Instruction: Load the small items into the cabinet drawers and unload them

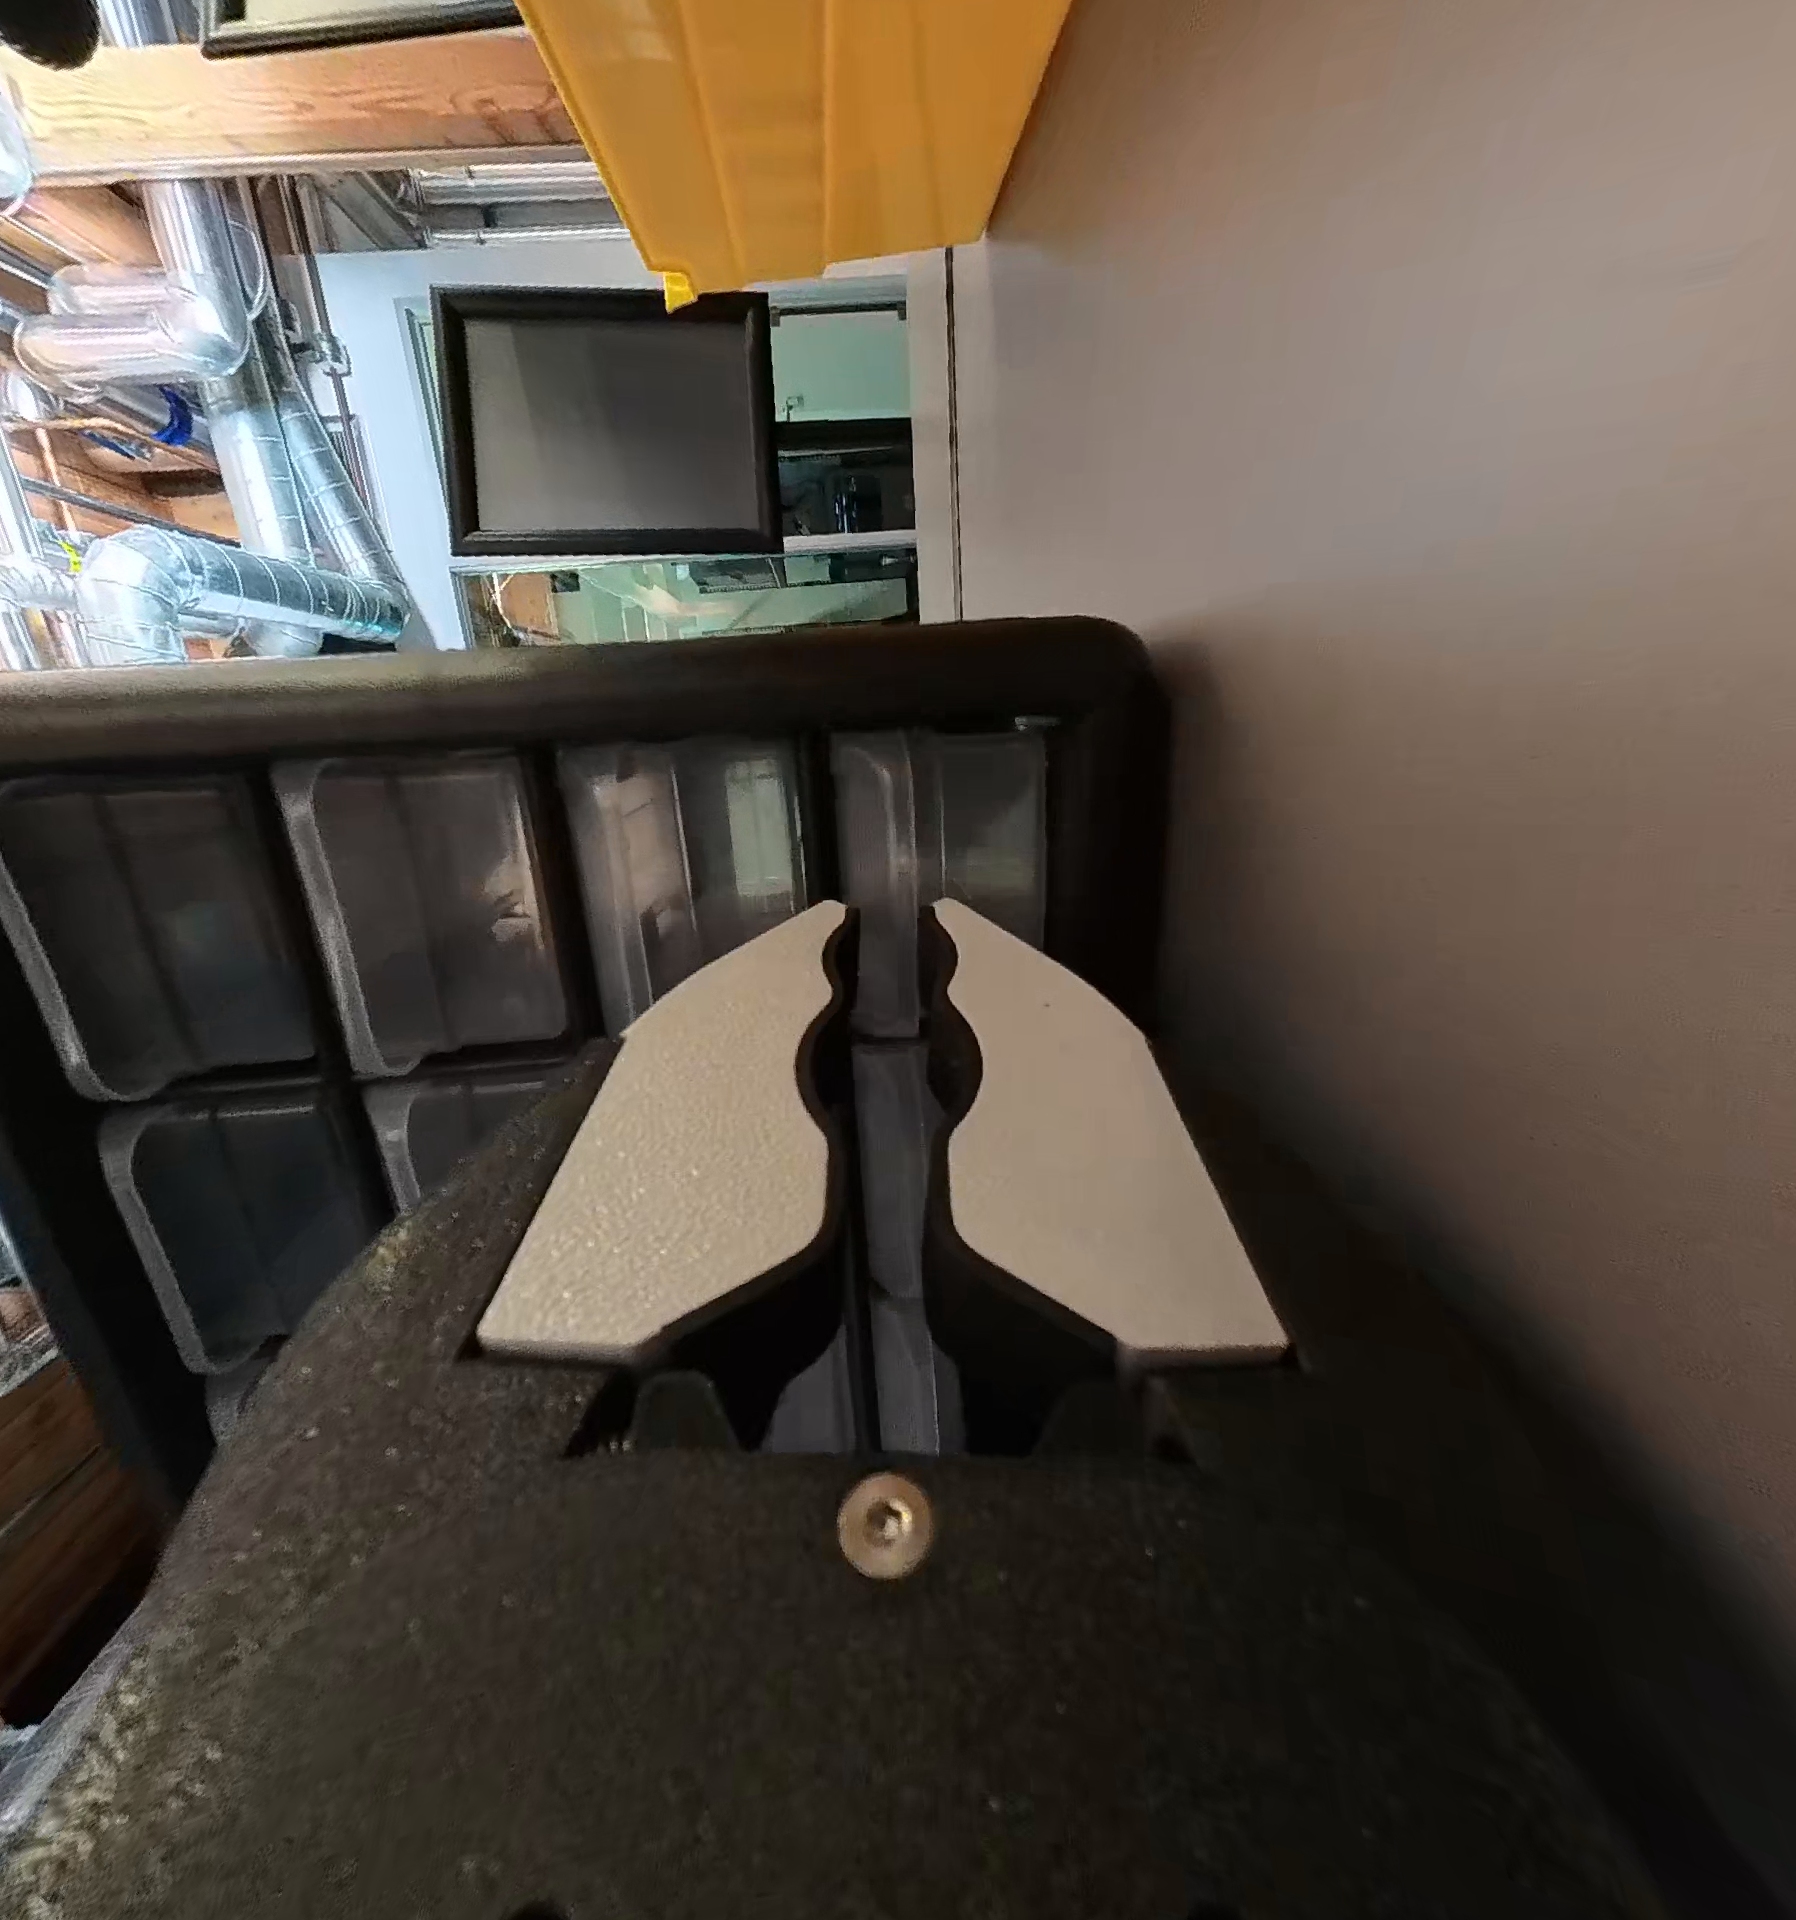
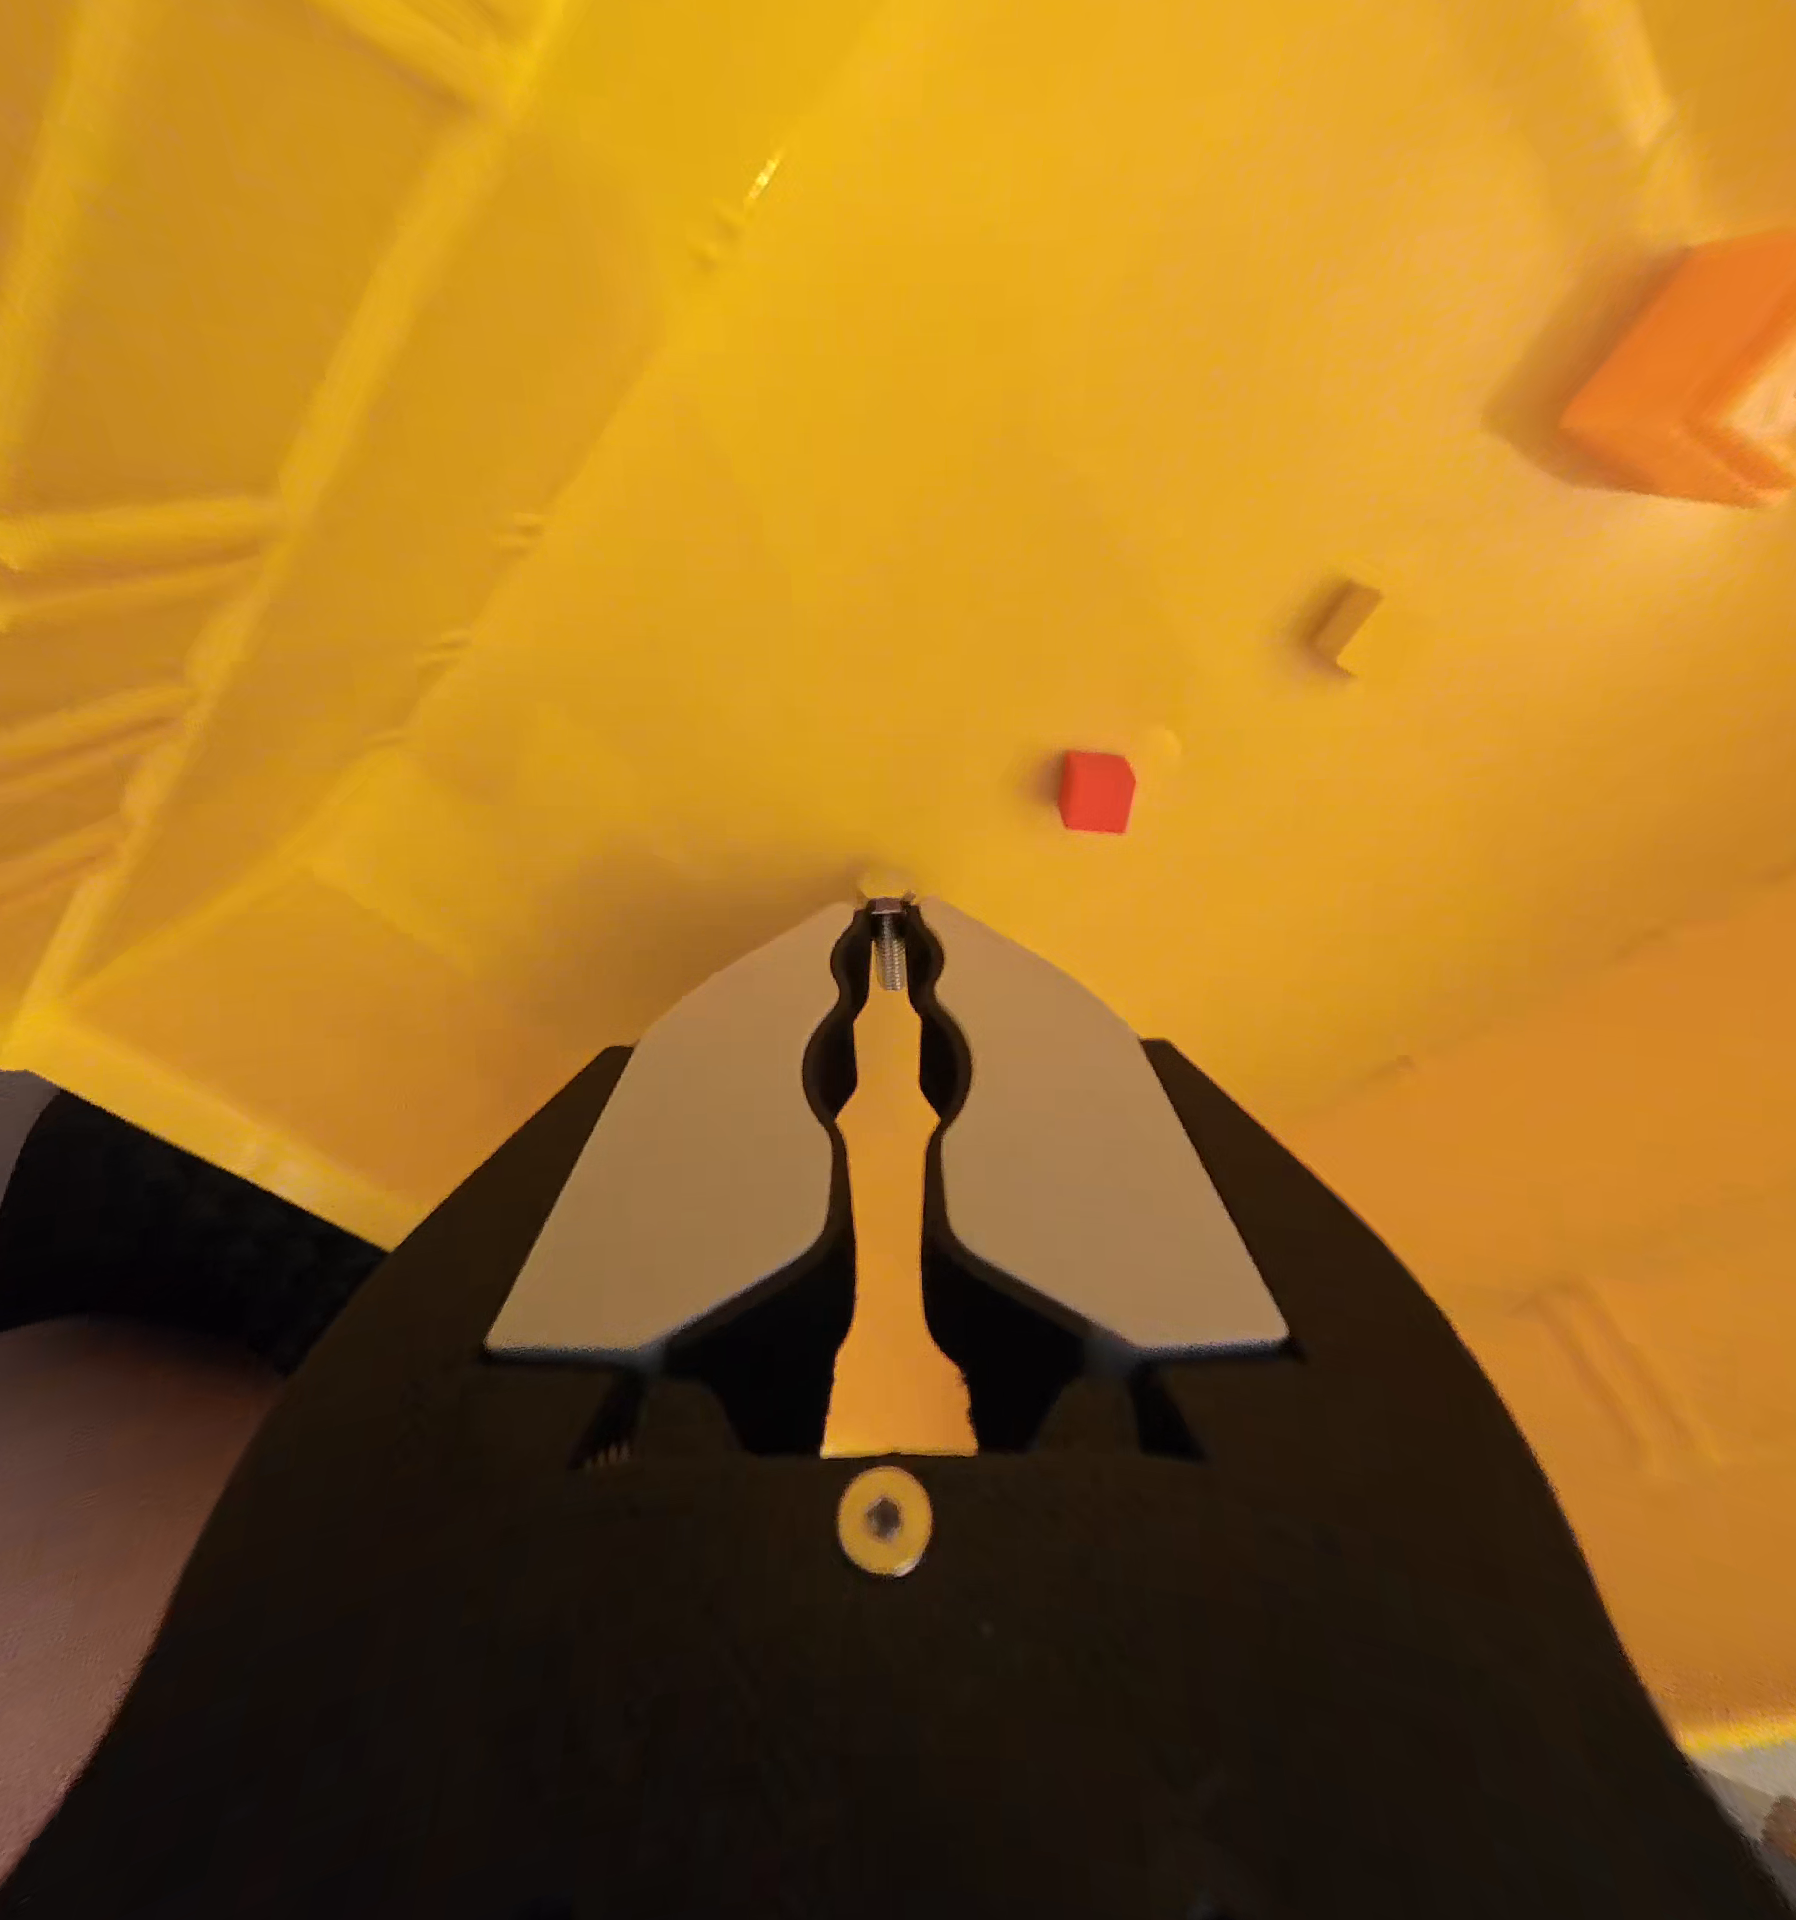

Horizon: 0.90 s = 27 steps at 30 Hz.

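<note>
In the left wrist view, a black cabinet (image 1: 561, 686) holds several translucent grey drawers. My left gripper (image 1: 891, 914) is shut on the upright handle (image 1: 889, 987) of the drawer nearest the wall. In the right wrist view, my right gripper (image 2: 886, 912) is shut on a small metal screw (image 2: 886, 951), held at its tips just above the floor of a yellow bin (image 2: 665, 416). In the bin lie a red cube (image 2: 1096, 792), a small yellow block (image 2: 1341, 623) and a larger orange block (image 2: 1725, 384).
A grey wall (image 1: 1445, 727) runs close beside the cabinet on the right. The yellow bin (image 1: 800, 125) shows beyond the cabinet, with a dark-framed screen (image 1: 608, 421) and silver ducts (image 1: 250, 457) behind. The bin's ribbed wall (image 2: 94, 468) stands left of my right gripper. Across from one pair of fingers to the other is roughly 25 cm. Measured from the fingertips, the red cube (image 2: 1096, 792) is 4 cm or so from the right gripper and 25 cm from the left. The larger orange block (image 2: 1725, 384) is about 12 cm from my right fingertips.
</note>
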### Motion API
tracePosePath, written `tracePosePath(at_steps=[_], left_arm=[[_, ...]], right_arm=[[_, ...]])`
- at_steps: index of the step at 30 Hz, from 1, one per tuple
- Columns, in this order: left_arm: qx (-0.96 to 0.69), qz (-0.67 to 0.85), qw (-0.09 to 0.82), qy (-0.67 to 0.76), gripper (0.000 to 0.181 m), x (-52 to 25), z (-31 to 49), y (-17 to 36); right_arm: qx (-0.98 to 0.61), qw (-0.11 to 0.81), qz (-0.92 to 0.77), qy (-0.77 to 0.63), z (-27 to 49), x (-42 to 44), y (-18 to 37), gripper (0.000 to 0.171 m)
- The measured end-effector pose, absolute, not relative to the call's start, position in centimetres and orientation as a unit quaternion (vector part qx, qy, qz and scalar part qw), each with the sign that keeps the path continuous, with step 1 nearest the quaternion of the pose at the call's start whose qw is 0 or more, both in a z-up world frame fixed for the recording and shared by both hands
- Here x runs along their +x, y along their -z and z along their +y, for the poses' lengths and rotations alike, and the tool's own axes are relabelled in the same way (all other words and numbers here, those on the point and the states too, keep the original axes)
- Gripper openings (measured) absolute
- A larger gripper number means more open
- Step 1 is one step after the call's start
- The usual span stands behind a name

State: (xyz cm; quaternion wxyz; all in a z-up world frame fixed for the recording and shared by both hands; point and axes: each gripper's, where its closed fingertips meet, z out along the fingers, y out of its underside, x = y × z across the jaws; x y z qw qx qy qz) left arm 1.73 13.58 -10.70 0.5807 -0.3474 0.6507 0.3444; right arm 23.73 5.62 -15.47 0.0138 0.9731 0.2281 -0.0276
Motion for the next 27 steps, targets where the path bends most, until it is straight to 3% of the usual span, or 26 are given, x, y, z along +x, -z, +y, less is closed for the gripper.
tracePosePath(at_steps=[8,13,17,22,27], left_arm=[[-0.345,0.644,0.586,-0.351,0.010,1.5,13.7,10.7],[-0.413,0.612,0.611,-0.286,0.043,-0.1,12.3,9.6],[-0.451,0.577,0.612,-0.299,0.040,-5.8,12.9,7.9],[-0.465,0.576,0.545,-0.394,0.039,-13.7,16.3,9.4],[-0.461,0.573,0.535,-0.416,0.035,-15.2,18.3,10.0]], right_arm=[[0.978,-0.017,0.207,0.012,6.4,24.3,14.6,0.011],[0.974,-0.097,0.204,-0.004,7.0,24.4,11.0,0.014],[0.968,-0.122,0.219,-0.028,6.5,24.5,9.2,0.014],[0.959,-0.150,0.235,-0.040,6.7,23.8,7.5,0.014],[0.951,-0.168,0.258,-0.039,6.8,22.6,6.7,0.014]])
